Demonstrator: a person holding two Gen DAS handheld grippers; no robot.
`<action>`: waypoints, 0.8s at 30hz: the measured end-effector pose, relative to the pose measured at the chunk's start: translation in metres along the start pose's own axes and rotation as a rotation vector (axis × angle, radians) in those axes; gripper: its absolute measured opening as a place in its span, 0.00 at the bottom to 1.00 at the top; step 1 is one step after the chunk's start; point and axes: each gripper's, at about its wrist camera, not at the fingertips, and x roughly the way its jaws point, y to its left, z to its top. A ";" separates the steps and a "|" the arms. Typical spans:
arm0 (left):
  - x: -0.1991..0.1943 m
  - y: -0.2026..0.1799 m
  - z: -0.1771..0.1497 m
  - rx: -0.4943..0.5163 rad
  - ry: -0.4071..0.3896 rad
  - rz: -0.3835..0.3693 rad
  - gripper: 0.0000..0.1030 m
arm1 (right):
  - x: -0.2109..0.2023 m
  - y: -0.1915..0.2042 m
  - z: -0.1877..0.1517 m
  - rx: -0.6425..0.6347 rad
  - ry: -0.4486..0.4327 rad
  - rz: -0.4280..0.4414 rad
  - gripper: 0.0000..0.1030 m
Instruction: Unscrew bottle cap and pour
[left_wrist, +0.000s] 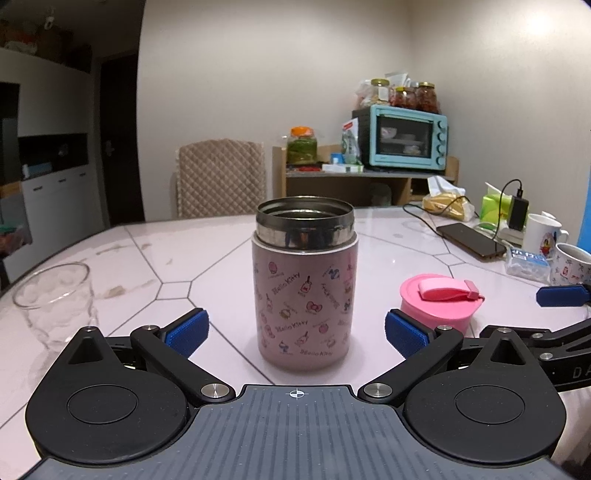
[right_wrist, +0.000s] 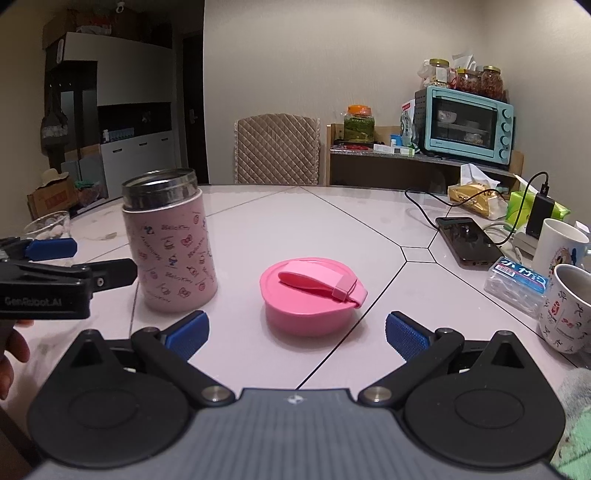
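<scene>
The pale, dark-seamed tabletop (right_wrist: 332, 221) carries an uncapped pink bottle (right_wrist: 171, 243) centre-left, its pink cap (right_wrist: 310, 295) at centre, a glass (left_wrist: 55, 299) far left, and a phone (right_wrist: 465, 240) and mugs (right_wrist: 561, 306) right.

Dim warm indoor light, ceiling glare top right, dark left background, fisheye-curved edges, sharp focus

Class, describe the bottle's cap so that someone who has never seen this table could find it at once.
Start at the pale tiled table and find the pink printed bottle, open-topped. Beside it, apart, lies the cap: a low round lid, the only plain pink thing, with a strap folded across its top.
</scene>
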 end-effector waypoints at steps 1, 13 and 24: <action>-0.004 0.000 0.000 -0.002 -0.004 0.006 1.00 | -0.004 0.001 -0.001 0.001 -0.005 0.001 1.00; -0.042 -0.008 -0.008 -0.028 -0.002 -0.017 1.00 | -0.054 0.008 -0.015 0.006 -0.053 -0.001 1.00; -0.071 -0.011 -0.017 -0.006 -0.004 -0.017 1.00 | -0.080 0.008 -0.027 0.030 -0.067 -0.014 1.00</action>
